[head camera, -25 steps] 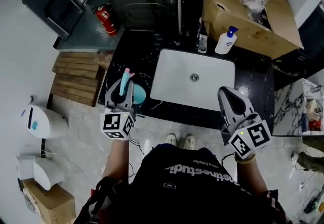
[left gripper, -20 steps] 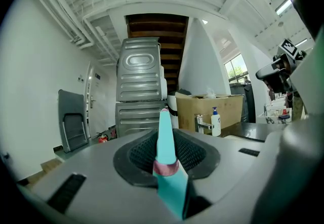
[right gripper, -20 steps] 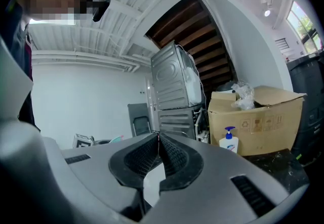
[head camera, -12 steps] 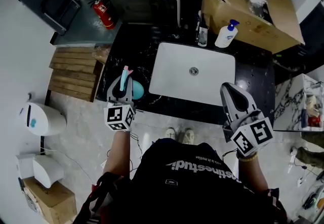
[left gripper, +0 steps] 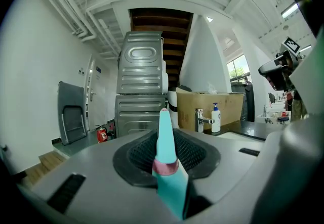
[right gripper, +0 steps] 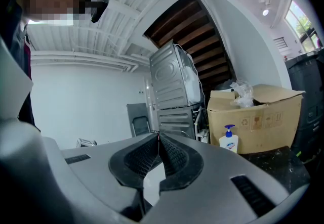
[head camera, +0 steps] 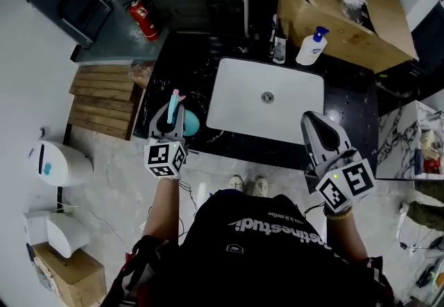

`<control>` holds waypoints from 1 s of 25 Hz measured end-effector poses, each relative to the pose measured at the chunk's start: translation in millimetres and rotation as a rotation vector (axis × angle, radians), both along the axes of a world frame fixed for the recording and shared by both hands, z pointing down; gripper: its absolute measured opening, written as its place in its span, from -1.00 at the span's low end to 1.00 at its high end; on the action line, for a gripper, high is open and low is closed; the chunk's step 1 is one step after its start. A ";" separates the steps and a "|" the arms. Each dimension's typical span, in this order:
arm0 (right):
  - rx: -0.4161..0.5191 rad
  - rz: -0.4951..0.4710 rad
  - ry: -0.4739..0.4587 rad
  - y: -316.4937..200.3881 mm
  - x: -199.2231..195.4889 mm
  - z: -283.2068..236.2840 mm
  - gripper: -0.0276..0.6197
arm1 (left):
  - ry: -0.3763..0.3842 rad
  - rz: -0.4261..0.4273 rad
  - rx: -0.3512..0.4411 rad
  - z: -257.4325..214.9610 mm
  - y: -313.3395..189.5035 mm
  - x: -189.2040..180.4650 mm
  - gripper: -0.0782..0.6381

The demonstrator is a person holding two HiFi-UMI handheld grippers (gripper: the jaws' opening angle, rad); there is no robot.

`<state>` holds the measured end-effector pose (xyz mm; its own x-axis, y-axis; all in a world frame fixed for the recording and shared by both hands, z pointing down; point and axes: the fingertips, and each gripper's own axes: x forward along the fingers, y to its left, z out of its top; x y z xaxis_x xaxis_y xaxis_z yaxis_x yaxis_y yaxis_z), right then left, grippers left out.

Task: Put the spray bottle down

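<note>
Plastic, likely light and smooth, the teal spray bottle (left gripper: 166, 167) sits clamped by its narrow top in the left hand-held gripper (head camera: 172, 113) over the dark surface (head camera: 173, 63), while the right hand-held gripper (right gripper: 158, 142) is closed and empty.

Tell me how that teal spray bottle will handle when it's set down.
Likely tippy: the bottle narrows to a tall, slim tip. Probably stiff and light; it looks like smooth plastic, so it might slip in the left gripper.
</note>
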<state>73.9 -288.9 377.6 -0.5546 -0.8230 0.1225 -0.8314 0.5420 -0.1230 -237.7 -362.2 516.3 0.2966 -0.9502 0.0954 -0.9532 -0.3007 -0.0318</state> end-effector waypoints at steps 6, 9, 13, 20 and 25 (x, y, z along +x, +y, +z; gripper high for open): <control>0.003 -0.001 -0.009 -0.8 -1.0 -4.4 -0.79 | 0.002 0.055 -0.019 -3.0 -4.4 6.0 -0.23; 0.005 -0.002 -0.009 0.6 -2.1 -4.3 -0.79 | 0.002 0.053 -0.008 -9.3 -4.8 2.4 -0.20; 0.011 -0.001 -0.015 0.6 -1.4 -4.5 -0.79 | -0.025 0.077 0.033 -30.8 -3.2 -2.6 -0.17; 0.030 0.008 -0.032 -2.1 2.0 -14.6 -0.79 | -0.185 0.155 0.218 -128.5 5.0 10.8 -0.20; 0.049 0.015 -0.040 -0.4 4.4 -22.9 -0.79 | -0.219 0.261 0.334 -186.6 20.8 64.8 -0.52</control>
<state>78.2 -289.4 354.7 -0.5463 -0.8355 0.0600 -0.8341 0.5361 -0.1299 -172.9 -341.5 329.7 0.5361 -0.8362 -0.1158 -0.8073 -0.4678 -0.3597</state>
